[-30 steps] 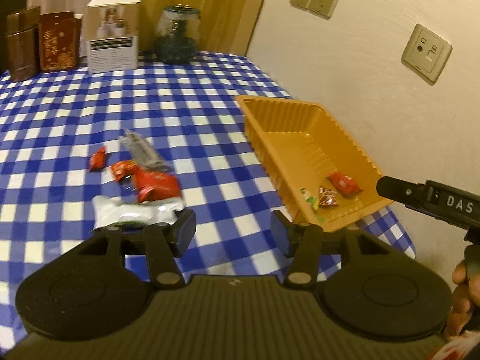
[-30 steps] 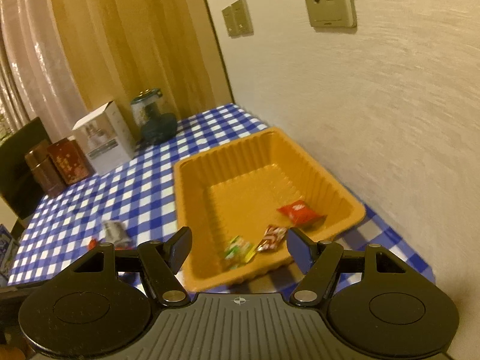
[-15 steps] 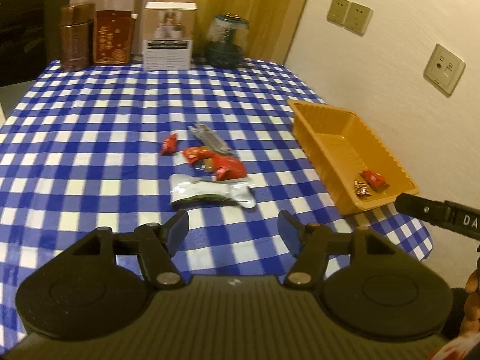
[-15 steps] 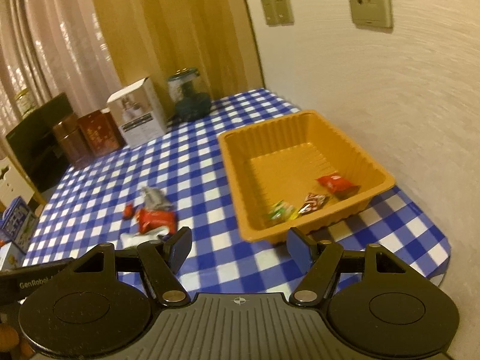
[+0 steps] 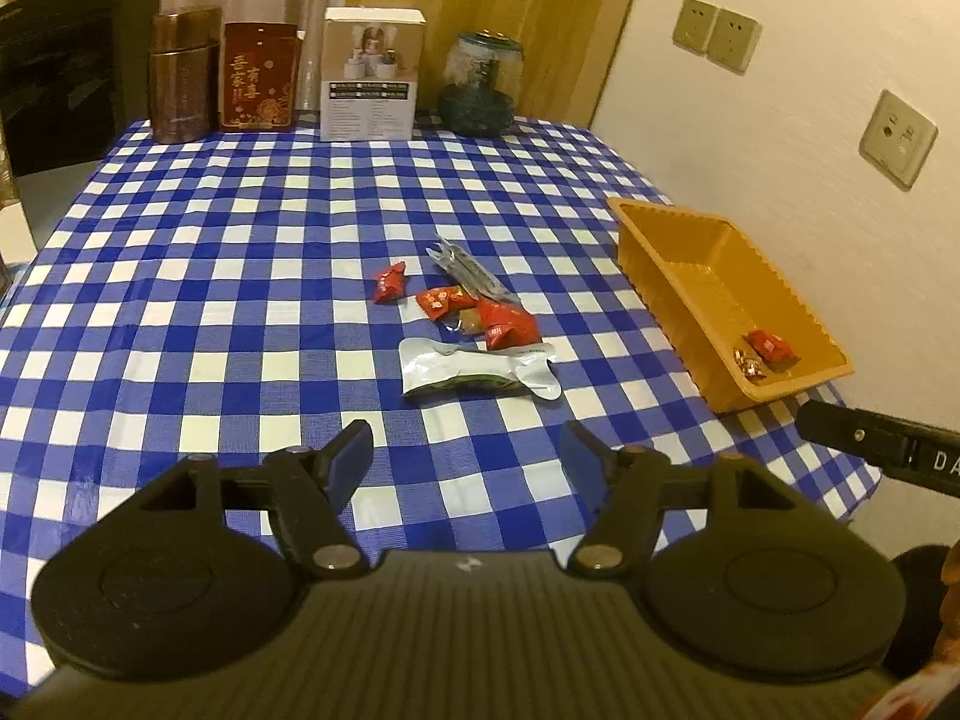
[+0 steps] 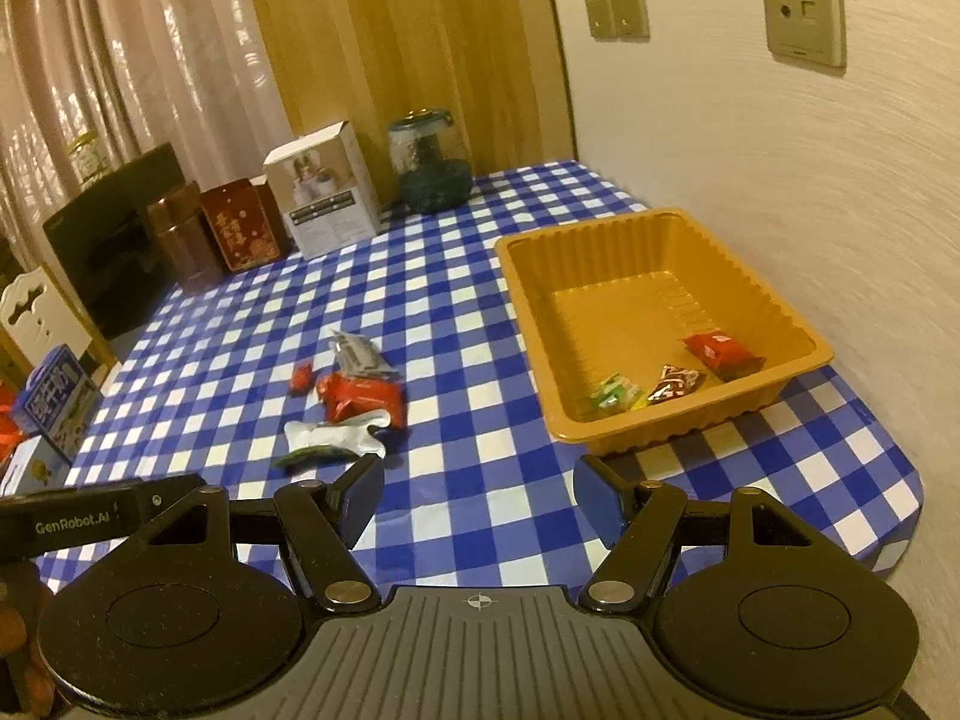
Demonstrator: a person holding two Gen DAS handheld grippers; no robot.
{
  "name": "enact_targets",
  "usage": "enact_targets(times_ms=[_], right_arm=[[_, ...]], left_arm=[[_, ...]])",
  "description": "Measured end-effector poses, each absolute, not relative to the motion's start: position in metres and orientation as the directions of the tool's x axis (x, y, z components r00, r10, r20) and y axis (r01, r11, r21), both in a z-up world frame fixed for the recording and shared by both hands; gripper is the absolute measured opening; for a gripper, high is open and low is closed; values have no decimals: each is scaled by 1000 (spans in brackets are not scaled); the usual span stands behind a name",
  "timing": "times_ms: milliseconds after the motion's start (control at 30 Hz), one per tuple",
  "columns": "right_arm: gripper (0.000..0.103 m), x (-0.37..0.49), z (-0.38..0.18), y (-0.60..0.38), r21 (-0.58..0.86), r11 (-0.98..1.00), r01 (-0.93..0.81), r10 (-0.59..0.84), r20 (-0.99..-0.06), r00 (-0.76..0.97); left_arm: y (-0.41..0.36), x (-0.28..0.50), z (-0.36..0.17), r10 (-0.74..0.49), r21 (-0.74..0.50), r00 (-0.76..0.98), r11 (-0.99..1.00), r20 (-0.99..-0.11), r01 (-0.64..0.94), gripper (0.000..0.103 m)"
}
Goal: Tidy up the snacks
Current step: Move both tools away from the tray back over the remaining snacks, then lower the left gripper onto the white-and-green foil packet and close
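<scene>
An orange tray (image 5: 672, 258) (image 6: 528, 312) sits at the table's right edge by the wall. In it lie a red packet (image 6: 723, 353), a brown-red candy (image 6: 678, 383) and a green candy (image 6: 615, 390). Loose snacks lie mid-table: a white pouch (image 5: 474, 369) (image 6: 333, 441), a red packet (image 5: 507, 324) (image 6: 360, 397), an orange-red candy (image 5: 444, 302), a small red candy (image 5: 389, 282) (image 6: 302, 377) and a silver wrapper (image 5: 471, 270) (image 6: 357, 353). My left gripper (image 5: 465, 459) is open and empty, short of the pouch. My right gripper (image 6: 480, 498) is open and empty, short of the tray.
At the table's far edge stand a brown tin (image 5: 183, 75), a red box (image 5: 259, 78), a white box (image 5: 371, 83) and a glass jar (image 5: 485, 84). The wall with sockets (image 5: 897, 138) runs along the right. A blue box (image 6: 54, 396) stands off the left side.
Both grippers have pulled back and up from the table, so the snacks and tray look smaller and farther. Both stay open and empty. The snacks have not moved.
</scene>
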State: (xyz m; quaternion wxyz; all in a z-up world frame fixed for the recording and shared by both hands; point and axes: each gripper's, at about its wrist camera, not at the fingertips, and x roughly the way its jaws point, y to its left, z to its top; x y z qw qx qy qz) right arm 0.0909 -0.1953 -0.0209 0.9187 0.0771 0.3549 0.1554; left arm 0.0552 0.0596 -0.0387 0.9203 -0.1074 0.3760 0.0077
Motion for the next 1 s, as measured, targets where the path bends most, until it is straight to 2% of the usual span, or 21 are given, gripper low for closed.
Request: enact_targets(times_ms=[500,833,1000], right_arm=[[70,104,-47,-181,246,931,-271,365,-662,654],[69,133,-83,-156,243,928,-283,370,-691,621],[69,147,-99,-148,249,926,-285,375,-703,604]], left_arm=[[63,100,-60,-155,-35,651,980,-743,194,65],[56,153,-94,-246,75,576,876,-780,477,61],[54,178,-107,-271,107,558,827,-784,552,60]])
